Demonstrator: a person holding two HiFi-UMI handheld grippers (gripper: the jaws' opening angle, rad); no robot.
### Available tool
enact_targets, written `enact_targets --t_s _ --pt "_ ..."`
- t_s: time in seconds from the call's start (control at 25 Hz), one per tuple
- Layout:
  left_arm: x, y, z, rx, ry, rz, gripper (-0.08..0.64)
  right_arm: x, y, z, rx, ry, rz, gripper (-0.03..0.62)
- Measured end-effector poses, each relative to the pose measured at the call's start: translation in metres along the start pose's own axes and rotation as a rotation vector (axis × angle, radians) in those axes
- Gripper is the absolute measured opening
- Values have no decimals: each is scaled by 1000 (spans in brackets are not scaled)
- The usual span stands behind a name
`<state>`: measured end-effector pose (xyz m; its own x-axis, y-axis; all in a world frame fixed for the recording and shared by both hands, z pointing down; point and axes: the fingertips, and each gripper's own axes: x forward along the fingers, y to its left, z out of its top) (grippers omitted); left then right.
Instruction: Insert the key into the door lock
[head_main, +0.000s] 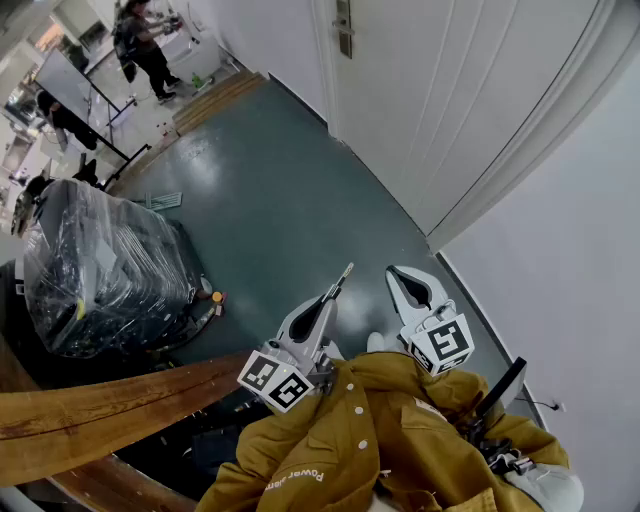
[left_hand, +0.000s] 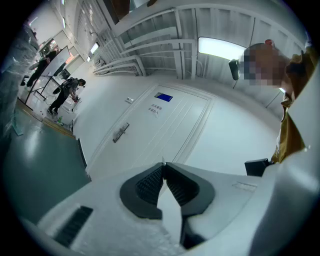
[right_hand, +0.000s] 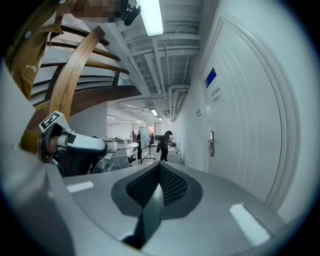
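The white door (head_main: 450, 90) fills the upper right of the head view, its metal handle and lock plate (head_main: 343, 28) at the top edge. My left gripper (head_main: 334, 291) is shut on a thin metal key (head_main: 345, 272) that sticks out past its tips toward the door. In the left gripper view the jaws (left_hand: 163, 164) meet, and the key shows only as a sliver at the tips. The lock plate (left_hand: 120, 132) lies far ahead, up and to the left. My right gripper (head_main: 392, 270) hangs beside the left one, shut and empty. Its own view has the lock plate (right_hand: 211, 143) to the right.
A bundle wrapped in black plastic (head_main: 100, 265) stands on the green floor to the left. A curved wooden rail (head_main: 100, 410) runs along the lower left. People (head_main: 145, 45) stand at the far end of the hall. A blue sign (left_hand: 163, 97) is on the door.
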<state>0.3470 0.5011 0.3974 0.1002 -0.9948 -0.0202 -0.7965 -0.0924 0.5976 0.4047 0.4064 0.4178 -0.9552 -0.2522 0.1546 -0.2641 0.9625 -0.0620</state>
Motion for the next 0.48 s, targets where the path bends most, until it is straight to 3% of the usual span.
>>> enact_targets --t_s 0.32,0.48 --pt "0 -3 -5 -16 7 -2 21 -6 0 -3 3 11 -2 5" --pt "-2 1 -4 -26 8 6 21 -3 6 2 51 -15 41 6"
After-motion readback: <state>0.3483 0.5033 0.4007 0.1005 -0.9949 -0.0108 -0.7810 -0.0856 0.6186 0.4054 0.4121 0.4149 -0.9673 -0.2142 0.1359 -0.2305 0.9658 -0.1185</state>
